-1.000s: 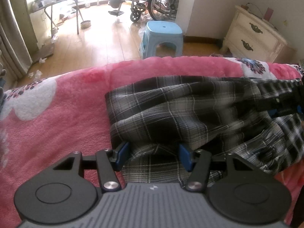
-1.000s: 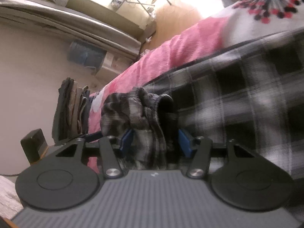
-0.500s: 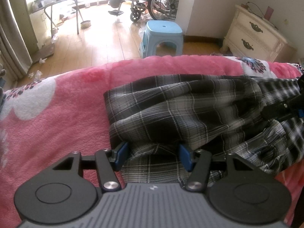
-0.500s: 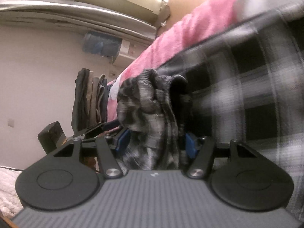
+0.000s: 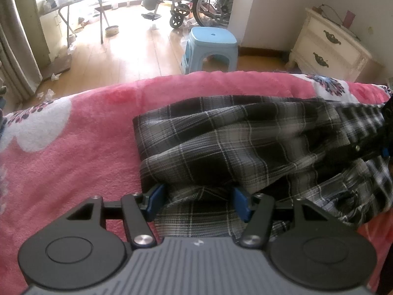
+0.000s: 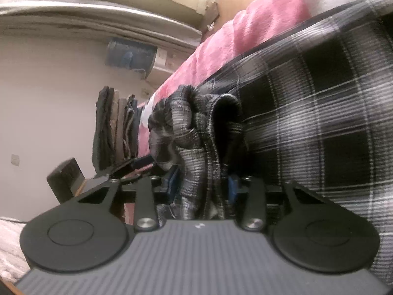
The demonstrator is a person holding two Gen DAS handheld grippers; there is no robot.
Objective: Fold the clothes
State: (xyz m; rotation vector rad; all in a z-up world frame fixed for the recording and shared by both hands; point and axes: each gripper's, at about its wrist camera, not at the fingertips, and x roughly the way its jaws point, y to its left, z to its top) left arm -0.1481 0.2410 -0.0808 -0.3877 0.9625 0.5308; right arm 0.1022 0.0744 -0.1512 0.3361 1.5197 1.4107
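Note:
A black, grey and white plaid garment point(image 5: 245, 147) lies spread across a pink blanket point(image 5: 73, 147) on the bed. My left gripper point(image 5: 199, 196) is open at the garment's near edge. Its blue pads point(image 5: 156, 200) straddle a flat stretch of cloth, and a dark fold overhangs the tips. In the right wrist view, my right gripper point(image 6: 201, 182) is closing, and a thick bunch of the plaid cloth point(image 6: 189, 132) stands up between its pads, which touch it on both sides. The right gripper shows as a dark shape point(image 5: 383, 137) at the right edge of the left wrist view.
Beyond the bed's far edge are a wooden floor, a light blue stool point(image 5: 211, 46), a wheelchair point(image 5: 196, 2) and a cream nightstand point(image 5: 329, 46). In the right wrist view, a stack of folded clothes point(image 6: 115, 127) sits near the wall.
The right gripper's jaws have narrowed onto the cloth bunch, and that gripper has tilted a little. The left gripper has kept still.

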